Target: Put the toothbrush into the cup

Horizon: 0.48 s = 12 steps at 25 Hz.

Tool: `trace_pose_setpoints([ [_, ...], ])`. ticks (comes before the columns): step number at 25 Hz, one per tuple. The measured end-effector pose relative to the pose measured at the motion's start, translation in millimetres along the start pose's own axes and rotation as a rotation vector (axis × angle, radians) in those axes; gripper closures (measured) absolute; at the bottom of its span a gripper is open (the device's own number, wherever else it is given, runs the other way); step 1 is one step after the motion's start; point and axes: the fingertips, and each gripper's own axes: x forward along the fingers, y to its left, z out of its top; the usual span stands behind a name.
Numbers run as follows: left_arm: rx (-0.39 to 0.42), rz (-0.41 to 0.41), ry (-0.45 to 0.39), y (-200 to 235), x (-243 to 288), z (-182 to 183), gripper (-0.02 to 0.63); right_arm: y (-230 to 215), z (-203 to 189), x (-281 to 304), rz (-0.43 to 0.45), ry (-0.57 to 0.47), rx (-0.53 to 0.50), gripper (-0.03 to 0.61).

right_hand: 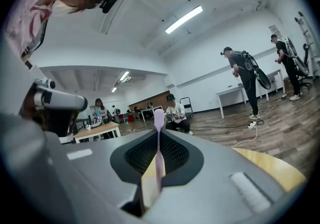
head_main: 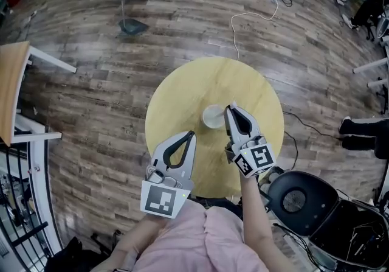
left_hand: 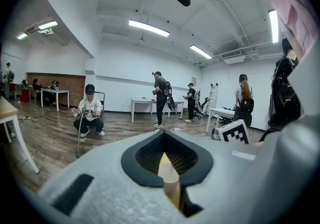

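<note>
Right tool (right_hand: 158,134) is pinching the toothbrush (right_hand: 158,155): pale pink handle clamped upright between the pressed jaws, brush head sticking out past the tips. Left tool (left_hand: 164,135) is pressed together with nothing in it; only a sliver of yellow desk shows through the gap. In the head view the round yellow desk (head_main: 182,91) carries one white cup (head_main: 213,117), upright, roughly mid-desk. Right tool (head_main: 230,109) is tilted over the desk with its tips just beside the cup's rim on the right side; can't tell whether they touch. The toothbrush is too small to make out there. Left tool (head_main: 192,135) sits nearer the person, over the desk's near edge, apart from the cup. A black office chair (head_main: 296,201) is just off the desk at the person's right, on a wood plank floor (head_main: 91,112).
</note>
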Motion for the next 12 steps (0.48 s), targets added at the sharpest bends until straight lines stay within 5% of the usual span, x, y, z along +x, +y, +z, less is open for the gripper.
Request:
trace_pose_setpoints([
  [12,-0.027,0.022,0.033,6.9,14.2,-11.1,0.617,-18.8,-55.3,12.5,-0.016,0.105,0.088,0.557],
])
